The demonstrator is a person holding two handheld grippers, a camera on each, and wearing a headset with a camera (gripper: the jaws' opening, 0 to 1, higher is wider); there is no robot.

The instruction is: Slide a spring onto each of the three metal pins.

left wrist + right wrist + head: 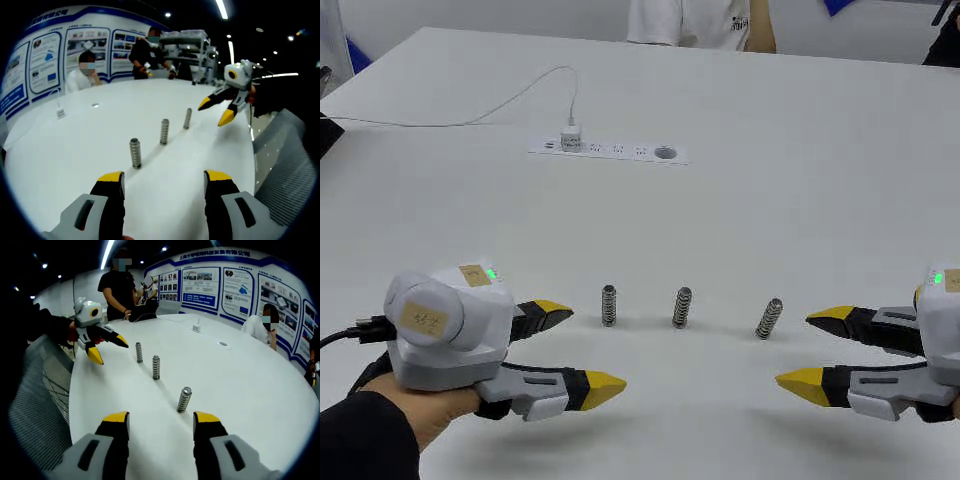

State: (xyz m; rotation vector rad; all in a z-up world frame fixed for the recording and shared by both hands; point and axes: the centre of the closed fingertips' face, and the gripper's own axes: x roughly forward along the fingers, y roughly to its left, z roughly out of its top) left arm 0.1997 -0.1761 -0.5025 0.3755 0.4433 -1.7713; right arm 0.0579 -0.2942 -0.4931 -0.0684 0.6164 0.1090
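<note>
Three metal pins stand in a row on the white table, each with a spring around it: the left one (609,304), the middle one (682,307) and the right one (769,318), which leans. My left gripper (575,350) is open just left of the row, its yellow-tipped jaws empty. My right gripper (825,347) is open just right of the row, also empty. In the left gripper view the nearest spring (135,152) stands ahead of my left gripper (165,182). In the right gripper view the leaning spring (184,399) stands ahead of my right gripper (161,423).
A white power strip (608,150) with a plugged charger and cable lies farther back on the table (800,200). A person in a white shirt (690,20) sits at the far edge. Other people stand near the table's end in the gripper views.
</note>
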